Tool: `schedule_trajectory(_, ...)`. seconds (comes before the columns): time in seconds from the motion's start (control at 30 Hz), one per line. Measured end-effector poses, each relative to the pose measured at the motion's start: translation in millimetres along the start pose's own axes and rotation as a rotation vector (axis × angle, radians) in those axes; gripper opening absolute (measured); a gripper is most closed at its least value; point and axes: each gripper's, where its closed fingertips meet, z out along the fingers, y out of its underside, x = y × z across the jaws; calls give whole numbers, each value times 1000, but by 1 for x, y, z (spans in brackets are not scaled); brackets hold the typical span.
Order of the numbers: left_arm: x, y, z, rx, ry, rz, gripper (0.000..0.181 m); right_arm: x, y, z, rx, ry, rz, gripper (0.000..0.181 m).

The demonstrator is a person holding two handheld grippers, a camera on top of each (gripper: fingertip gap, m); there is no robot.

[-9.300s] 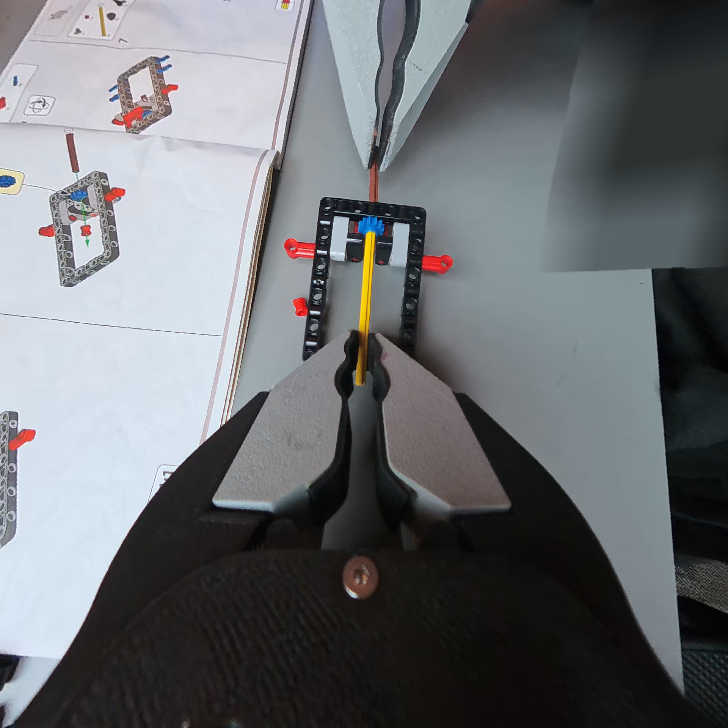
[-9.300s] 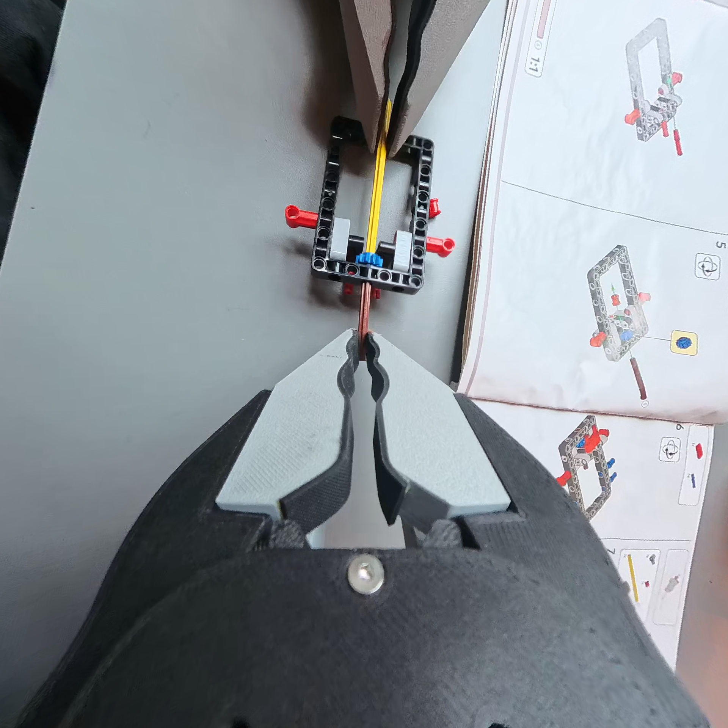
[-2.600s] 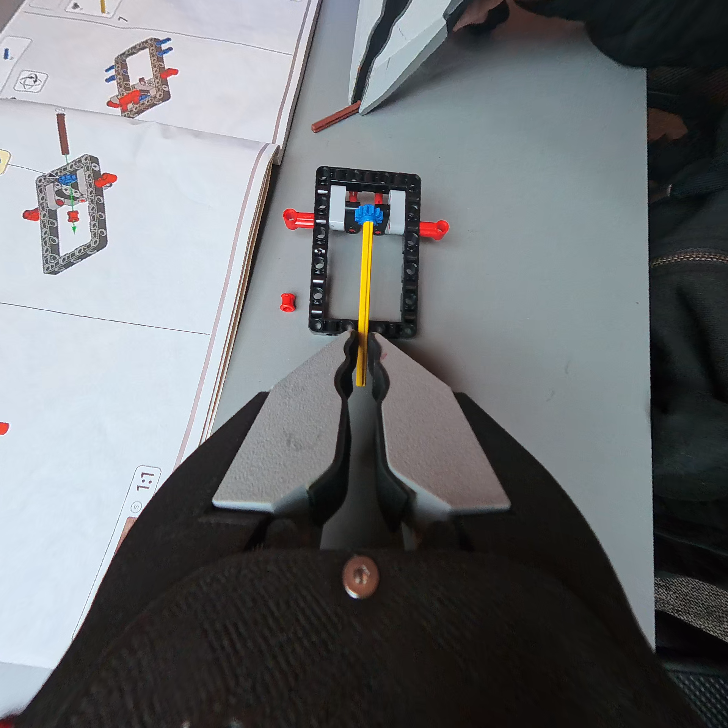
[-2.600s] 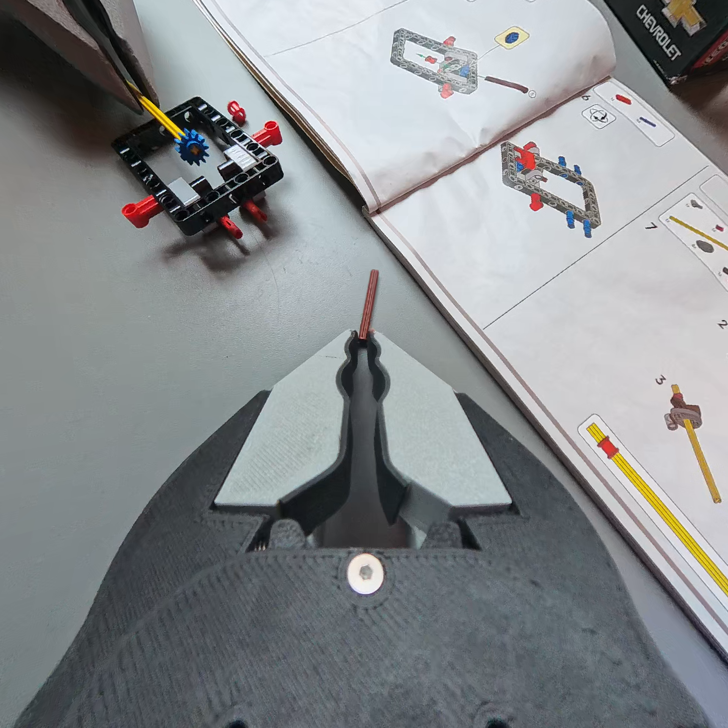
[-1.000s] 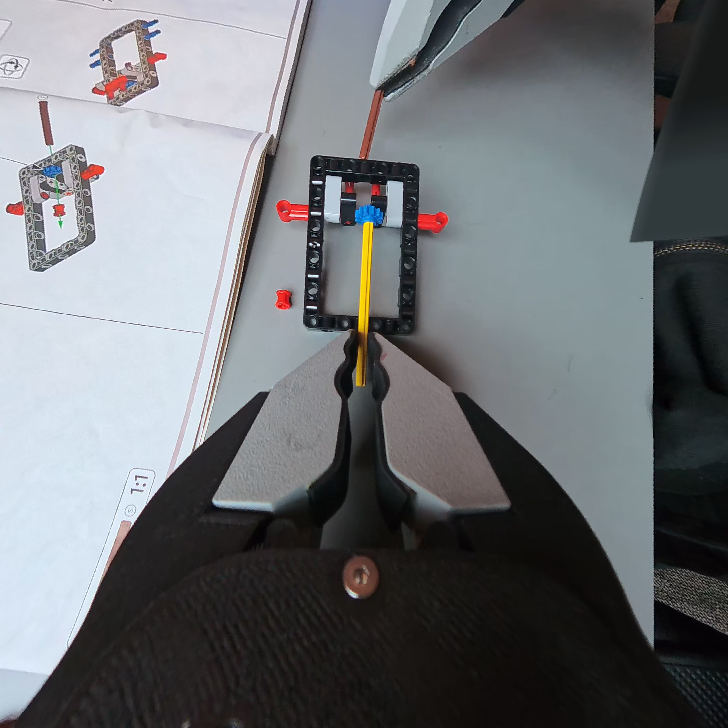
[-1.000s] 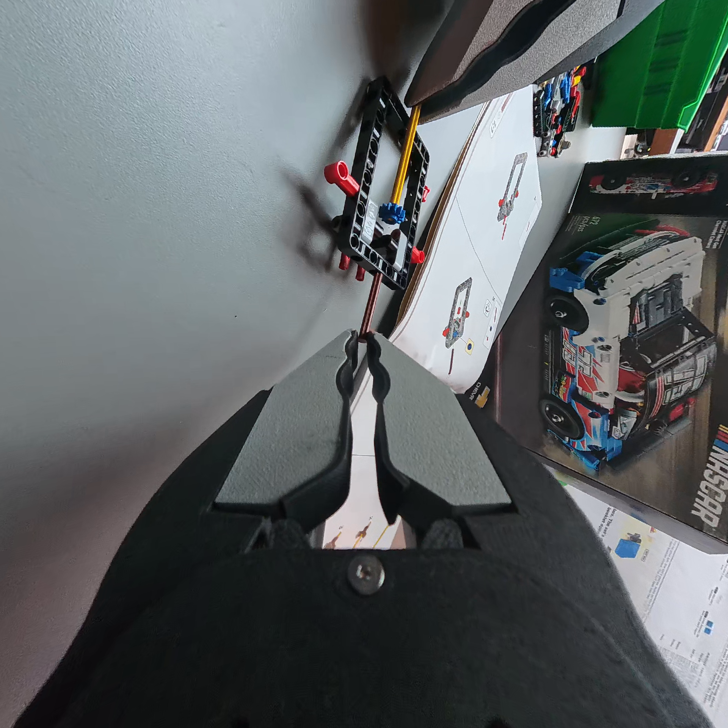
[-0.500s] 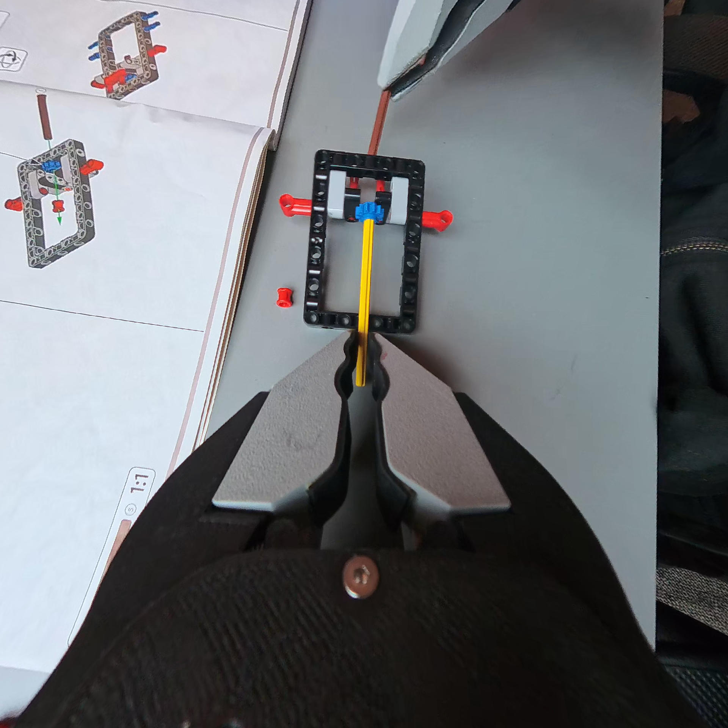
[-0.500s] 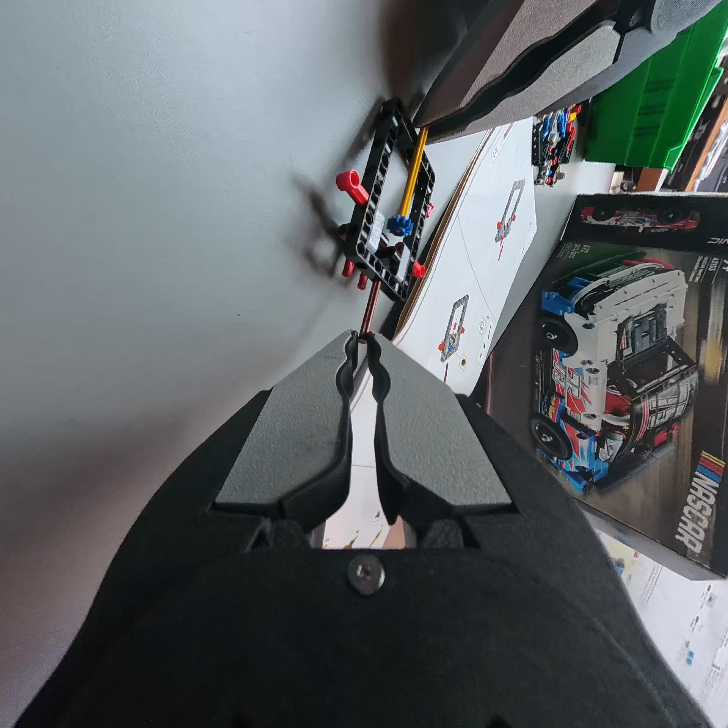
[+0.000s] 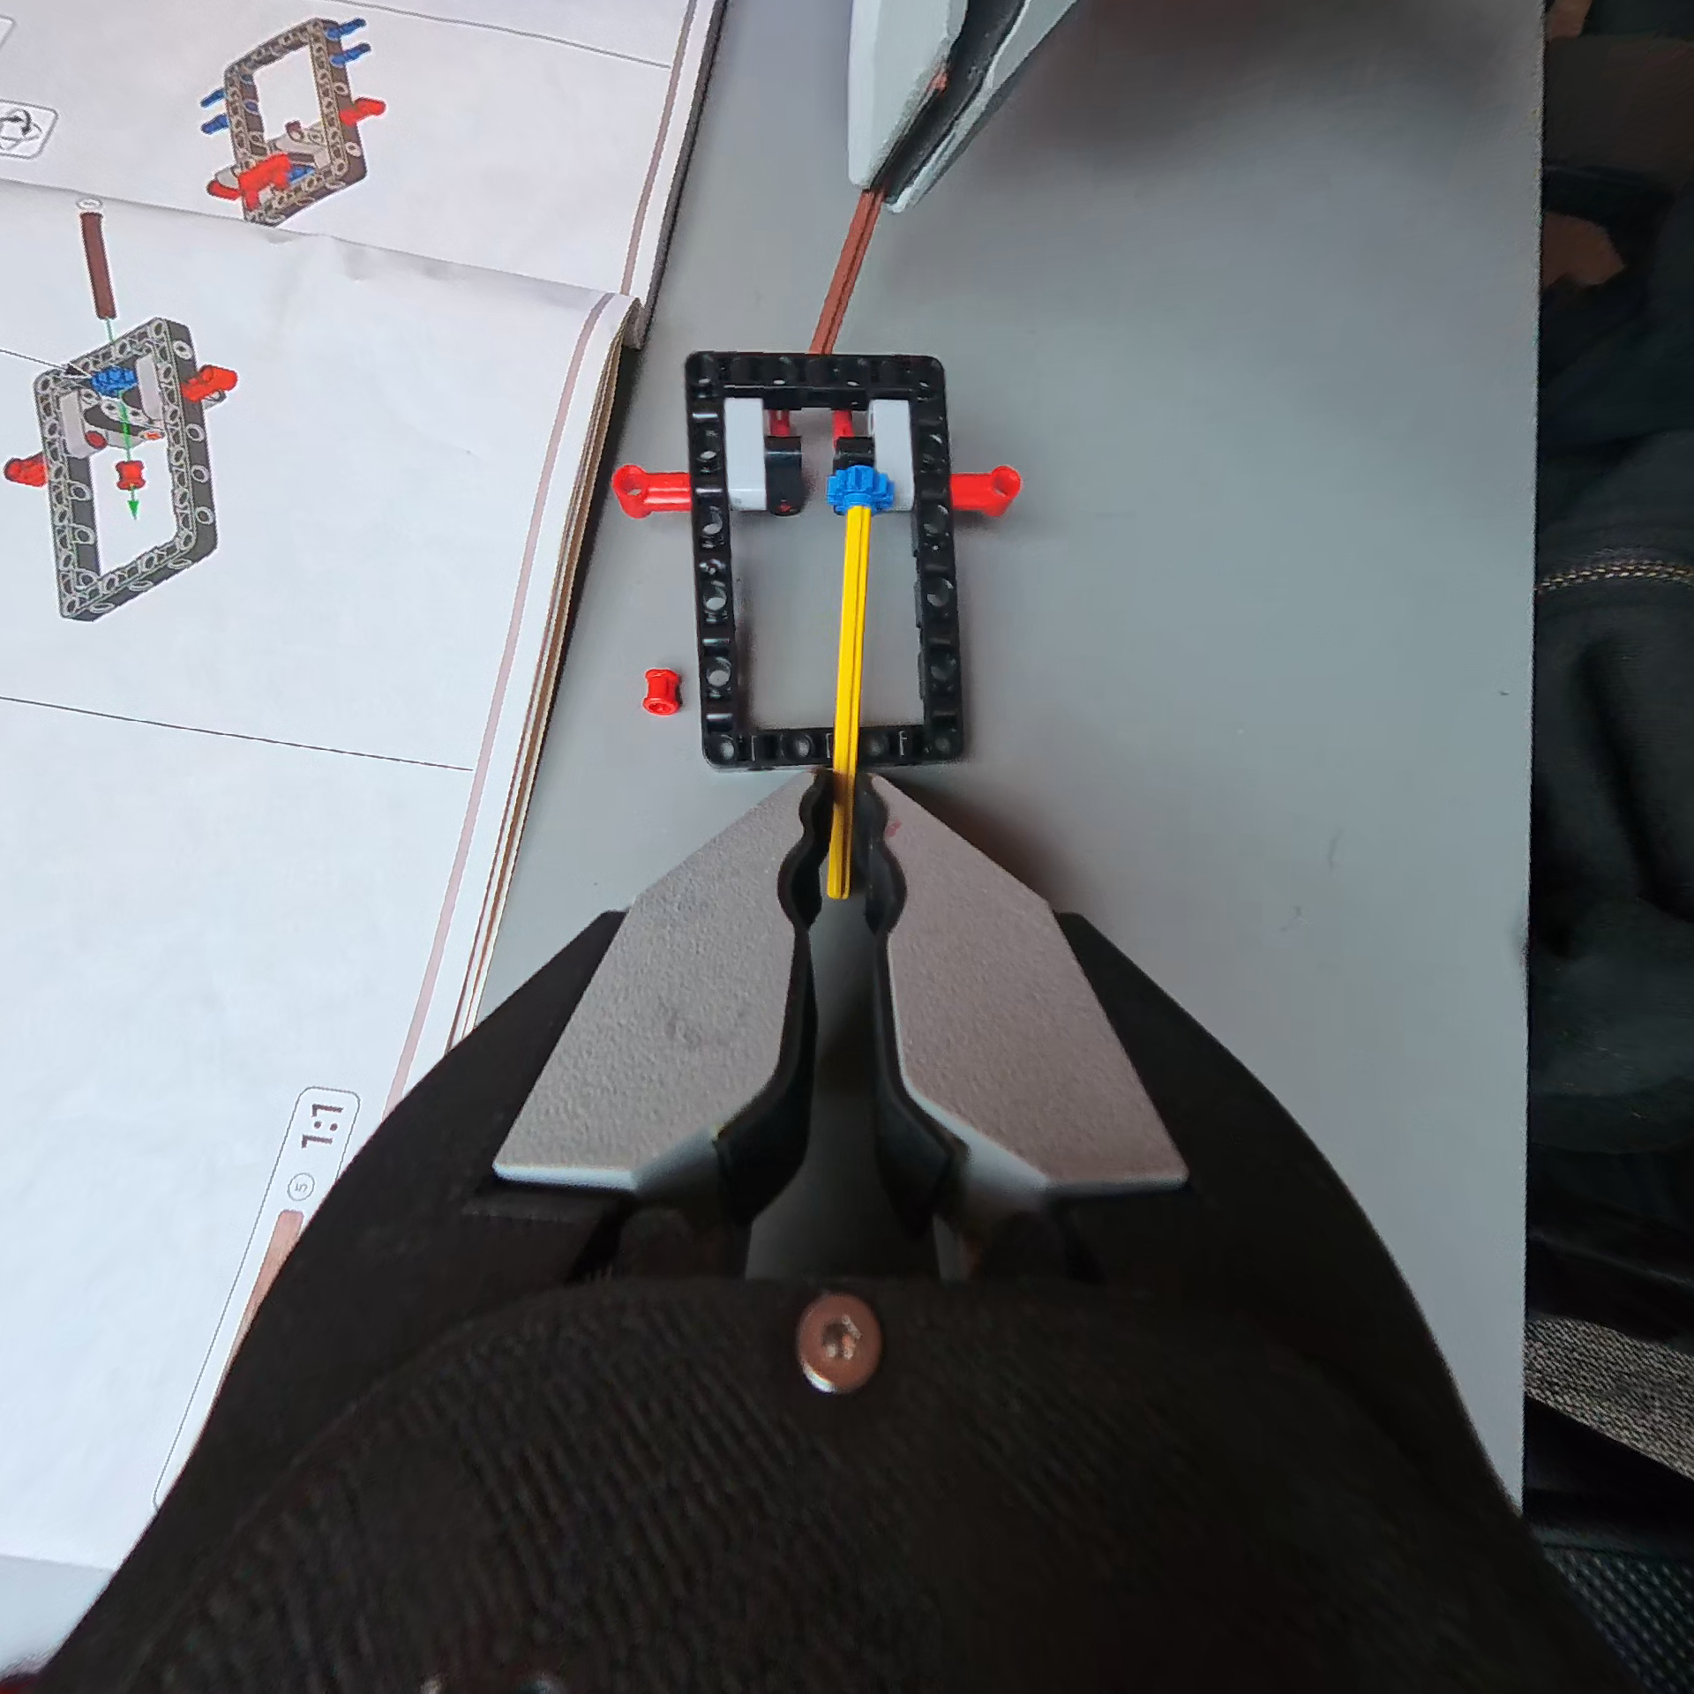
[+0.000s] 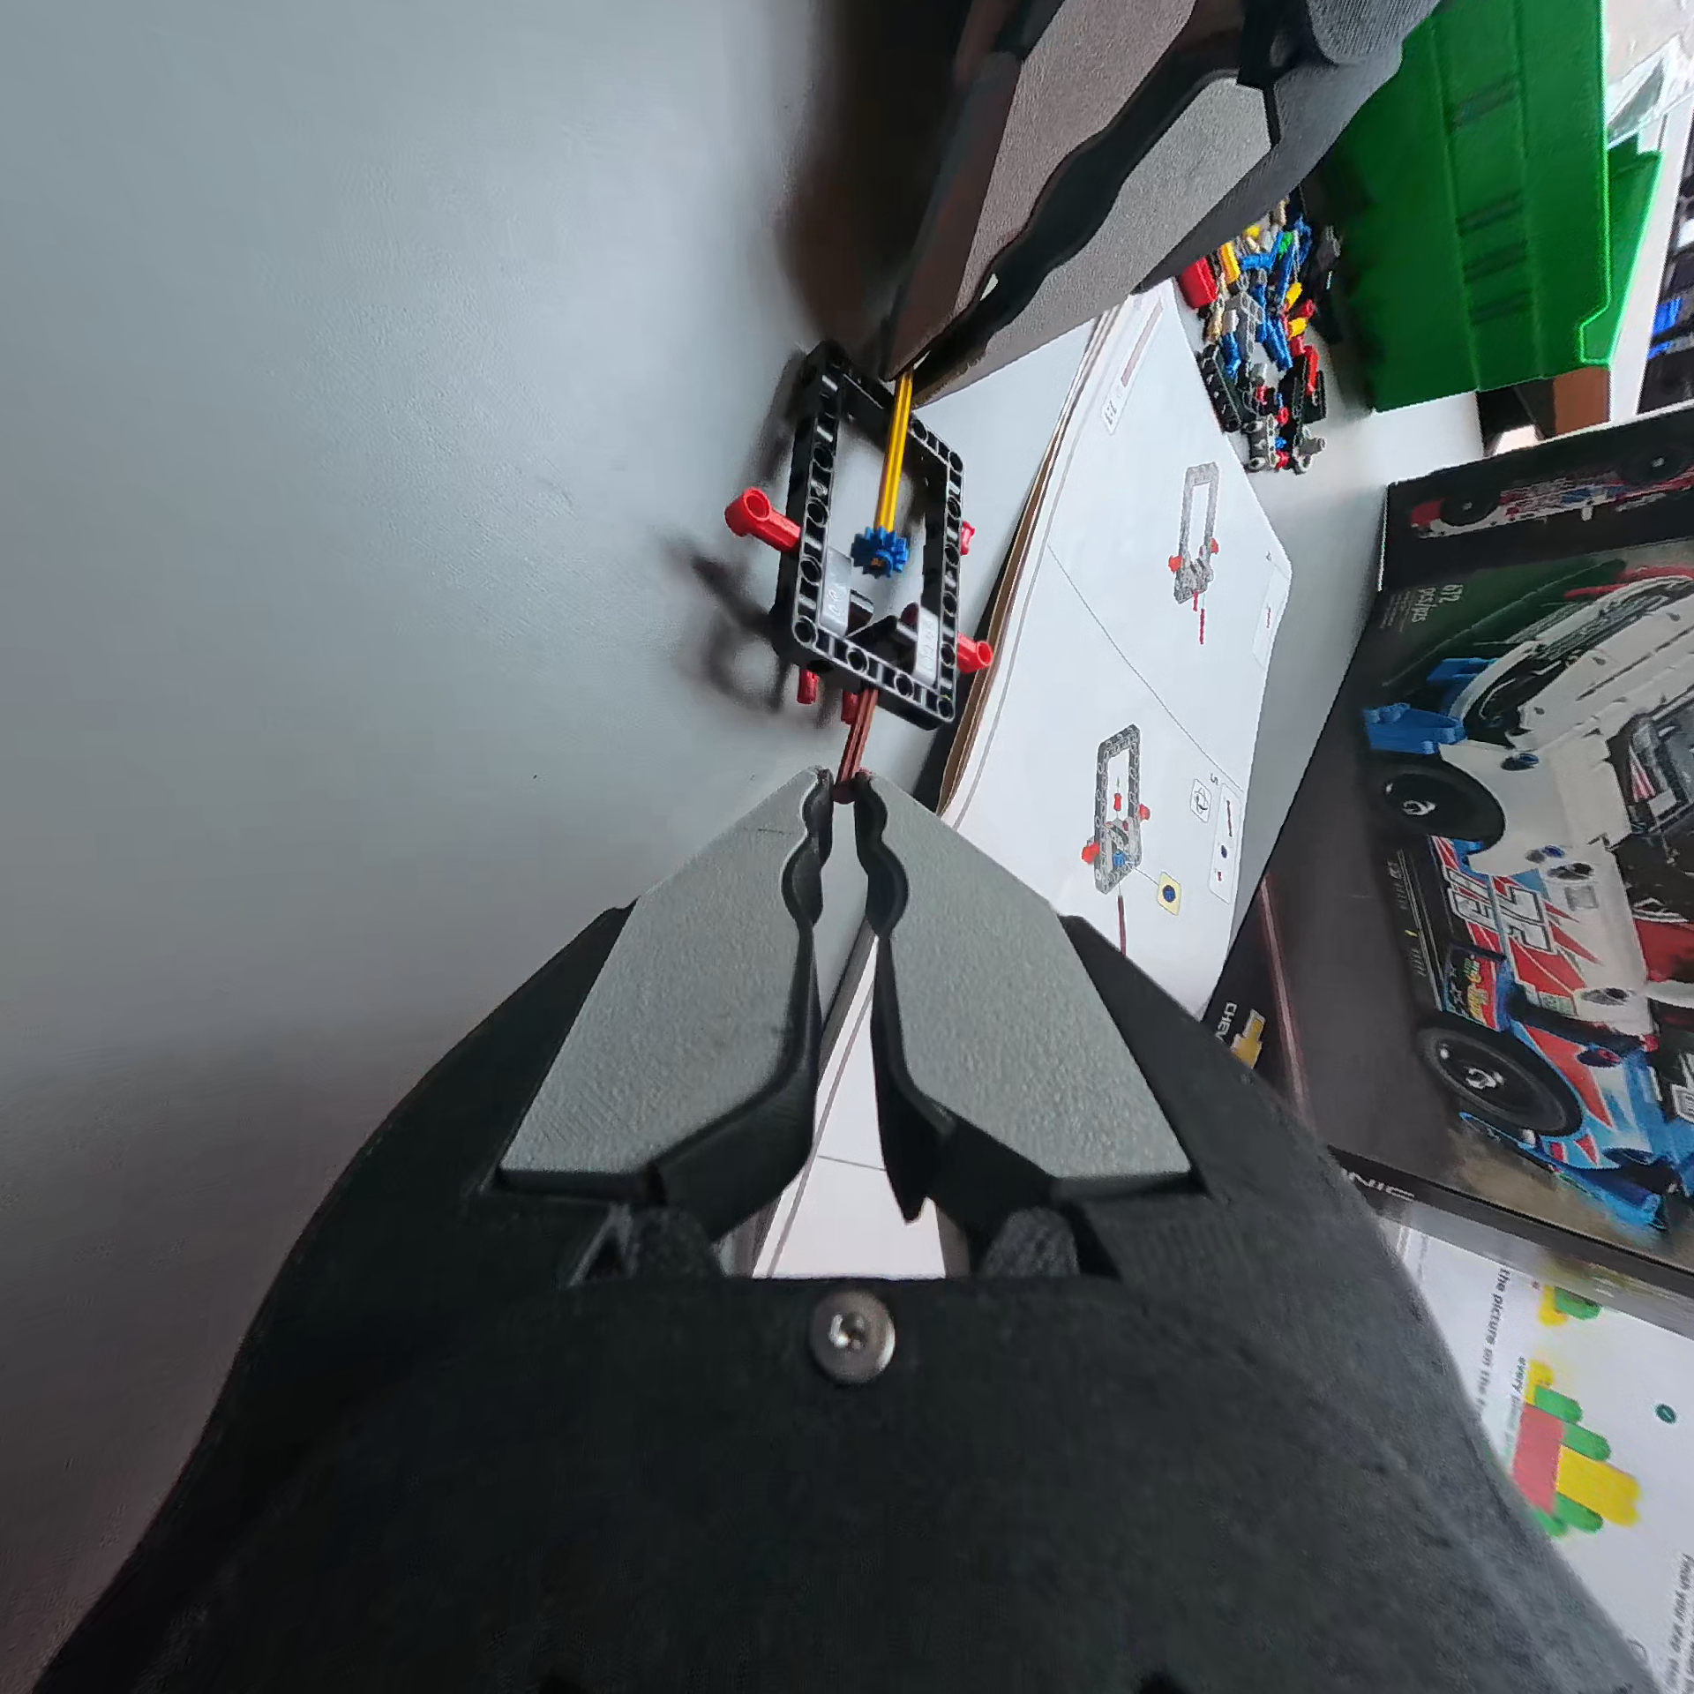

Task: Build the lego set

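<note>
Each claw (image 9: 841,788) (image 10: 841,786) has grey wedge fingers, black textured body, silver screw.

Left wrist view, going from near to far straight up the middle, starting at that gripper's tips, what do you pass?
left gripper → yellow axle → blue gear → far side of the black frame → brown axle → right gripper

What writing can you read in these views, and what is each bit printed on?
I won't quote writing; these are the things that bear it.
Open white instruction booklet: small step and scale marks beside the diagrams.
Dark cardboard set box with a race car picture: print along its edges and on the pictured car.
White leaflet with a coloured brick drawing: small lines, blurred.
Black rectangular lego frame: none visible.
</note>
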Motion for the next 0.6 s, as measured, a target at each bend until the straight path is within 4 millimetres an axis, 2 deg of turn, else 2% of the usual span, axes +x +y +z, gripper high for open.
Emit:
schedule_trajectory(0.13,-2,0,0,-1,3,-17,3,6,4,1,58,-18,46,2)
schedule_trajectory(0.23,-4,-1,1,-1,4,-29,3,7,11,4,123,-67,180,1)
schedule_trajectory(0.4,-6,0,1,-5,7,-32,3,-9,21,11,163,-165,432,1)
schedule_trajectory(0.5,-10,1,0,-7,0,-29,3,-21,23,20,128,-162,454,1)
schedule_trajectory(0.6,-10,1,0,-8,-6,-21,2,-24,19,22,128,-146,442,1)
